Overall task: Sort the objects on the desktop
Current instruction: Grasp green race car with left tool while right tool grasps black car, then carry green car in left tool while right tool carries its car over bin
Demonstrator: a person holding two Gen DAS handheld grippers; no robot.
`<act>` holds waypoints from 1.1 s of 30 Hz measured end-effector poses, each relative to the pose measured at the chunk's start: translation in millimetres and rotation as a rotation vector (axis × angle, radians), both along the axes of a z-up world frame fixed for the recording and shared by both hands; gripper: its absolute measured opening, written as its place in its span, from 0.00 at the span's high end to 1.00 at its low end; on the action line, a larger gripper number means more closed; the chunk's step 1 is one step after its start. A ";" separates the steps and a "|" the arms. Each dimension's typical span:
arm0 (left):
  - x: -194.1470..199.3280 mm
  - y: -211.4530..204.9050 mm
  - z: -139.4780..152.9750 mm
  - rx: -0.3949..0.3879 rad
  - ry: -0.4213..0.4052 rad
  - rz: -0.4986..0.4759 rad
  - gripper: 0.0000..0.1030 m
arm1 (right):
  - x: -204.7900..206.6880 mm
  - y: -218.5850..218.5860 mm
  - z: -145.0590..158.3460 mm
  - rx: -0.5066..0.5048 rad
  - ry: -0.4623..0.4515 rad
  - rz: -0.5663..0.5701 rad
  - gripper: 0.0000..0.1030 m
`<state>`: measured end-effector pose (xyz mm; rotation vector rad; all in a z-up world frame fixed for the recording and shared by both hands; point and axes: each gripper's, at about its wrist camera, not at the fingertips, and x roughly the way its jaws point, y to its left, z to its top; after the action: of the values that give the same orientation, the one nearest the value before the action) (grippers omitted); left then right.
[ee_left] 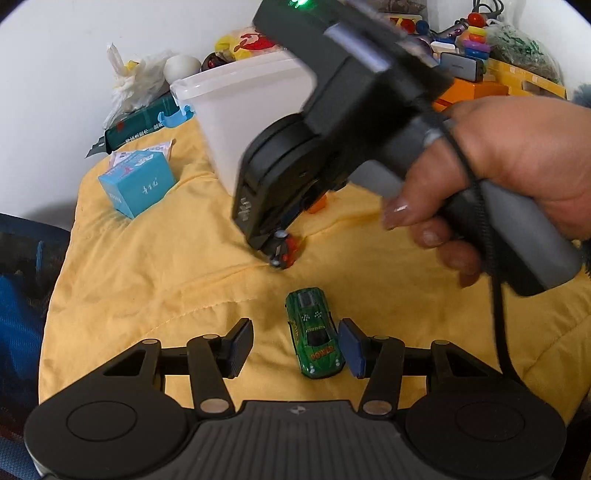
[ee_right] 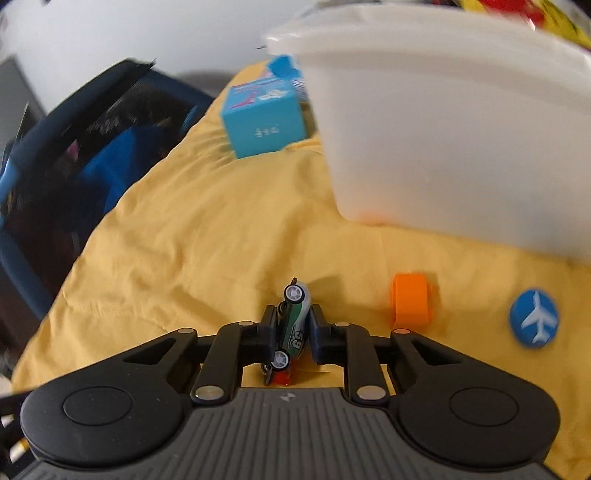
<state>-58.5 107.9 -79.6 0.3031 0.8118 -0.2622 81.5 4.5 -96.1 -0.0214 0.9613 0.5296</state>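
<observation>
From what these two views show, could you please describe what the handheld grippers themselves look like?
Both grippers are black, with ribbed grey bases, round side discs, silver pivot pins and blue finger pads. The left gripper and right gripper look alike. Seen from the left view, the right one has a grey handle, a green light on top and a black braided cable.

Green toy car upright on yellow cloth; numbered toy car tipped sideways.

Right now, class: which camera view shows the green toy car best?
The left wrist view: the green toy car lies whole on the yellow cloth, seen from above beside the open left gripper. The right wrist view does not show it.
</observation>
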 end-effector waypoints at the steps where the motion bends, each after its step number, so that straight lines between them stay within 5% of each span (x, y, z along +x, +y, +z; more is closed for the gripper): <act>1: 0.8 -1.3 0.9 -0.001 -0.002 -0.001 0.47 | -2.5 -1.7 4.0 -0.016 -0.019 0.009 0.82; 4: 4.5 -4.7 3.2 -0.012 -0.009 -0.003 0.47 | -14.7 -12.2 17.2 -0.088 -0.097 0.045 0.82; 8: 11.4 -7.9 -2.3 -0.026 0.017 0.003 0.47 | -37.1 -31.6 23.2 -0.302 -0.206 0.106 0.82; 13: 18.7 -9.3 -11.7 -0.056 0.064 0.017 0.47 | -66.3 -44.8 -4.9 -0.608 -0.332 0.192 0.81; 16: 21.1 -9.2 -16.1 -0.063 0.084 0.026 0.47 | -81.5 -41.8 -18.5 -0.684 -0.391 0.244 0.79; 24: 23.8 -2.6 -16.4 -0.101 0.104 0.057 0.47 | -90.5 -45.4 -2.9 -0.589 -0.372 0.263 0.70; 26: 25.8 -0.8 -16.8 -0.116 0.117 0.063 0.47 | -92.2 -48.9 5.0 -0.559 -0.382 0.238 0.56; 30: 28.6 0.6 -17.1 -0.129 0.115 0.070 0.64 | -87.0 -57.1 11.8 -0.512 -0.401 0.189 0.50; 33: 31.8 2.4 -16.5 -0.150 0.124 0.087 0.67 | -73.5 -67.6 4.7 -0.419 -0.296 0.141 0.51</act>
<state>-26.7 110.3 -96.1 0.1109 0.9206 -0.2602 8.0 -63.1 -91.5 -0.5335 0.7688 0.4316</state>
